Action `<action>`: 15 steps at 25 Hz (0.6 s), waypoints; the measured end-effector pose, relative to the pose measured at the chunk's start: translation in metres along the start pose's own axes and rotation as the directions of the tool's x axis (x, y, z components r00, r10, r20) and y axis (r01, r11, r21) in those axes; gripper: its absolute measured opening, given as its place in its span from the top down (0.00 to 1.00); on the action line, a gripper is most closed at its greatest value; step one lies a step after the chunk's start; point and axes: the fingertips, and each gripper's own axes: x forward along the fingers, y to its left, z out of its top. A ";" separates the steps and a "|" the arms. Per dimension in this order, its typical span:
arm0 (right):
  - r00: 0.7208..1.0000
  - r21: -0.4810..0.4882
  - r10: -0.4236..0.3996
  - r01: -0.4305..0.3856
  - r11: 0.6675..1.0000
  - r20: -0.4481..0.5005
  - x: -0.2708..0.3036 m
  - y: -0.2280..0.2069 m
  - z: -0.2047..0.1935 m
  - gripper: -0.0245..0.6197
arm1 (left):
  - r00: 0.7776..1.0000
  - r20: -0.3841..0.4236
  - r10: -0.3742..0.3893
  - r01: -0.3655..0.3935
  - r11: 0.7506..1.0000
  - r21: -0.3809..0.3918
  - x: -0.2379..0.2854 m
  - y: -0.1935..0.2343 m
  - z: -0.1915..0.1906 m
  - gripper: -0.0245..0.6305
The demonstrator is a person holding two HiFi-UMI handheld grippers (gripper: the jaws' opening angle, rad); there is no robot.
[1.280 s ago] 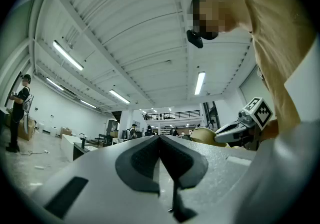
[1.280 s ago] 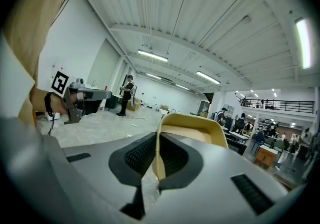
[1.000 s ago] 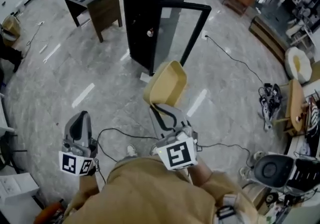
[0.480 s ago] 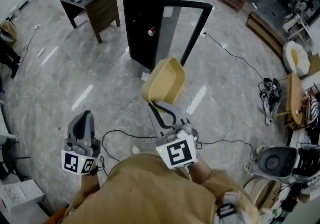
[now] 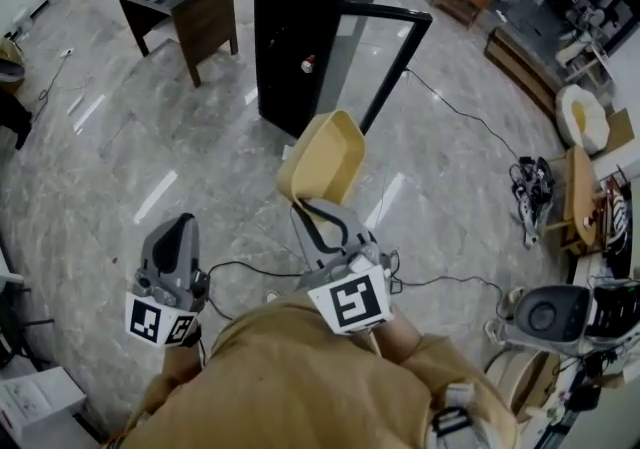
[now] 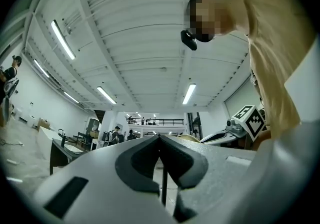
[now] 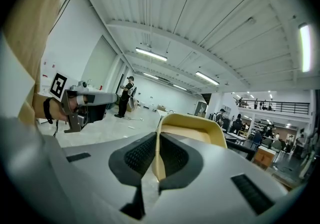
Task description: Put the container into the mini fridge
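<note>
Closer now sits the black fridge [image 5: 295, 37] at top middle, its door [image 5: 385, 12] open. The right gripper [image 5: 305, 205] pinches the yellow tub [image 5: 322, 159] by its rim; the left gripper [image 5: 180, 227] is closed and empty. The tub is not inside yet.

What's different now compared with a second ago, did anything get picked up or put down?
Very little. The person has edged toward the mini fridge, and the container has drifted slightly left and up in the head view. Nothing was taken or let go: the right claw stays shut on the container's rim, the left claw stays shut and empty, and the door stays open.
</note>
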 end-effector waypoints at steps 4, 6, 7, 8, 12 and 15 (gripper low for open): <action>1.000 0.005 -0.026 0.026 1.000 -0.009 0.004 0.004 0.002 0.94 | 1.000 -0.002 -0.014 0.014 1.000 -0.027 -0.003 0.007 -0.005 0.96; 0.999 0.013 -0.037 0.037 0.999 -0.014 0.006 0.001 0.001 0.94 | 0.999 -0.018 -0.030 0.029 0.999 -0.035 -0.001 0.007 -0.011 0.96; 0.999 0.013 -0.041 0.041 0.999 -0.016 0.008 -0.001 0.000 0.94 | 0.999 -0.024 -0.035 0.034 0.999 -0.037 0.000 0.008 -0.014 0.96; 0.999 0.012 -0.043 0.043 0.999 -0.018 0.011 -0.003 -0.001 0.94 | 0.999 -0.026 -0.037 0.036 0.999 -0.039 0.001 0.009 -0.015 0.96; 0.999 0.005 -0.034 0.034 0.999 -0.017 0.026 -0.010 -0.006 0.94 | 0.999 -0.031 -0.025 0.024 0.999 -0.033 0.005 0.022 -0.021 0.96; 1.000 0.005 -0.027 0.027 1.000 -0.004 0.041 -0.024 -0.012 0.94 | 0.999 -0.035 -0.009 0.008 1.000 -0.027 0.018 0.032 -0.030 0.96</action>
